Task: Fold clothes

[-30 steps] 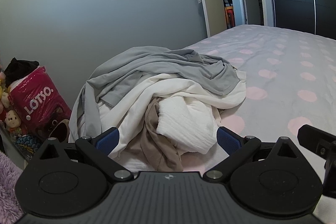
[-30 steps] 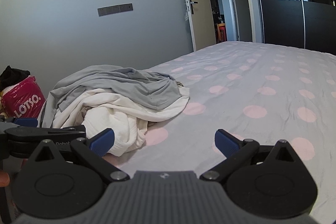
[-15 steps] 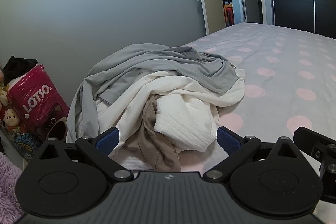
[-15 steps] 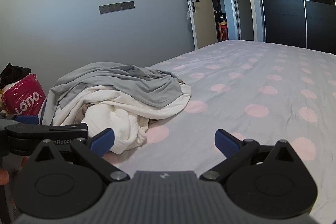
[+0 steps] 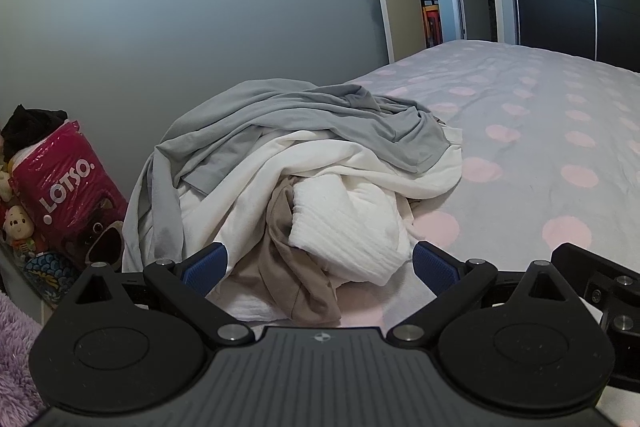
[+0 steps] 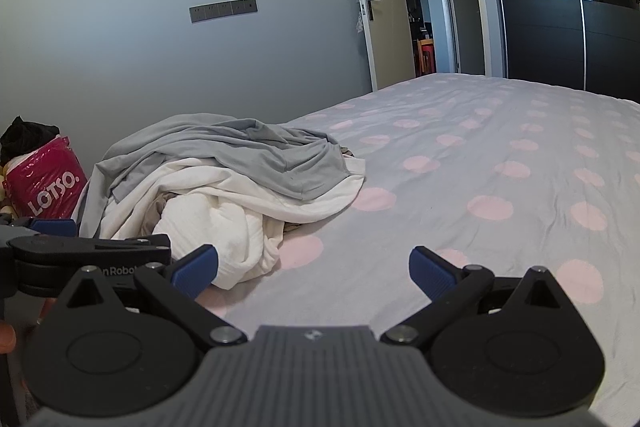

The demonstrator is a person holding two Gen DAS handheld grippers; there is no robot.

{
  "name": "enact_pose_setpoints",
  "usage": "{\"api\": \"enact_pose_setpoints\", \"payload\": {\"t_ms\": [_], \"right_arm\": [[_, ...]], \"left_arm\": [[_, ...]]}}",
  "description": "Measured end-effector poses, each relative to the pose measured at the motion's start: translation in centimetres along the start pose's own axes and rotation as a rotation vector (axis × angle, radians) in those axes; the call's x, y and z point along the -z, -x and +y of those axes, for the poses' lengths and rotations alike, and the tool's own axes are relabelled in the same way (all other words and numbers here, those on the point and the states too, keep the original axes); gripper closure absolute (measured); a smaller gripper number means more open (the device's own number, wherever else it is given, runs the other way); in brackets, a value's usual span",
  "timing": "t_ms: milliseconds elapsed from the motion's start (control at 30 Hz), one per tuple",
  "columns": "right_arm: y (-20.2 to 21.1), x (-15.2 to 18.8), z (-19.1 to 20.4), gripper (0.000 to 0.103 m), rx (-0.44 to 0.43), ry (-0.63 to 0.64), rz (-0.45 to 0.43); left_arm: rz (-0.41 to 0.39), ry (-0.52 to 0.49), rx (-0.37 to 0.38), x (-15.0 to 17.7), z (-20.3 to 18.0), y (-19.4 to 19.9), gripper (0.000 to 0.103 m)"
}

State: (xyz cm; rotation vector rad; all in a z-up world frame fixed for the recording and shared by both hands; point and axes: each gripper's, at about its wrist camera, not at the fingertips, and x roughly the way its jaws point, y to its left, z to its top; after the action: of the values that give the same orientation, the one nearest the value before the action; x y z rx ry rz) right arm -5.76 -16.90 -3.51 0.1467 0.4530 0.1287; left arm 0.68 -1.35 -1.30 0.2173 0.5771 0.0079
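Spread over the near corner of the spotty bed lies the pile of clothes, and since the left gripper and right gripper both gape empty, best pick just the top grey shirt (not the whole heap).

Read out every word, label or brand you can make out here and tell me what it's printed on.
"LOTSO." in white on the pink bag beside the bed.
"n Robo", cut off, on the left gripper body, seen from the right wrist view.
Nothing else is legible.
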Motion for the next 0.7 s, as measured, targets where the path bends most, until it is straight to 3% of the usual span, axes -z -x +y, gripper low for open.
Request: {"api": "enact_pose_setpoints", "payload": {"t_ms": [700], "right_arm": [[-0.24,0.18,0.12,0.001,-0.002,0.0,0.011]], "left_arm": [[0.008,-0.003,0.011,0.05,-0.13,0.09,0.002]]}}
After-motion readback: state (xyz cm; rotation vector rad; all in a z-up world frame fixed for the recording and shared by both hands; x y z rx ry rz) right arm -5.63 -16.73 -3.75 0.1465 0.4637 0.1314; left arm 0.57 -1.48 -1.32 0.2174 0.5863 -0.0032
